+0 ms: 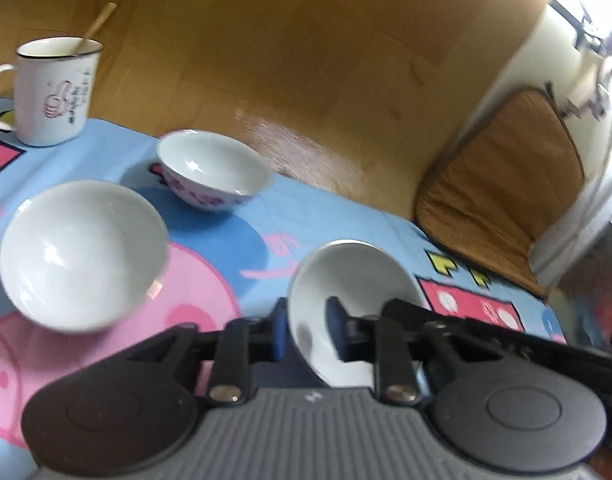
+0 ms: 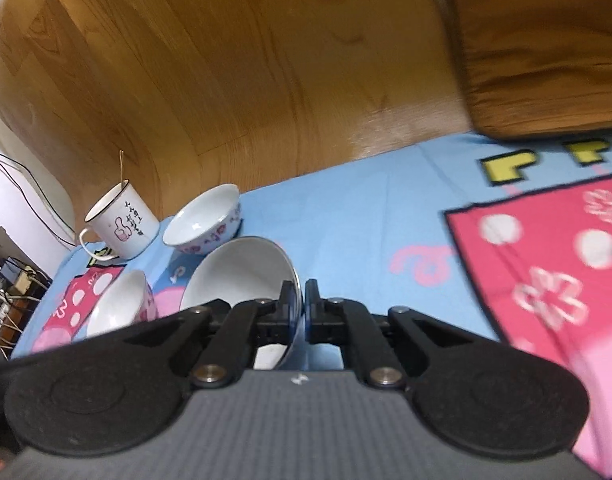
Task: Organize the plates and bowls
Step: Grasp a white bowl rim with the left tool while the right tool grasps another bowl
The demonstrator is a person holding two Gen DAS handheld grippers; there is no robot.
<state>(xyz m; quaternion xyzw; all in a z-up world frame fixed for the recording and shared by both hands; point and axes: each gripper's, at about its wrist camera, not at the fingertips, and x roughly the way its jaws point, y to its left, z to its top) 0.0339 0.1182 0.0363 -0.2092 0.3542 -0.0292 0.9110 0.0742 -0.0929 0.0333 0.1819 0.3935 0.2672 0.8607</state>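
Note:
In the left wrist view my left gripper is shut on the near left wall of a tilted white bowl with a dark outside. One blue pad is inside it, the other outside. A plain white bowl lies to its left and a pink-patterned bowl stands behind. In the right wrist view my right gripper is shut on the right rim of a tilted white, dark-rimmed bowl. Another bowl sits to its left, and the patterned bowl lies beyond. I cannot tell whether both grippers hold one bowl.
A white mug with a wooden stick in it stands at the far left corner of the cartoon-print cloth. Beyond the cloth's far edge is wooden floor. A brown chair cushion is at the right. Cables hang off the left side.

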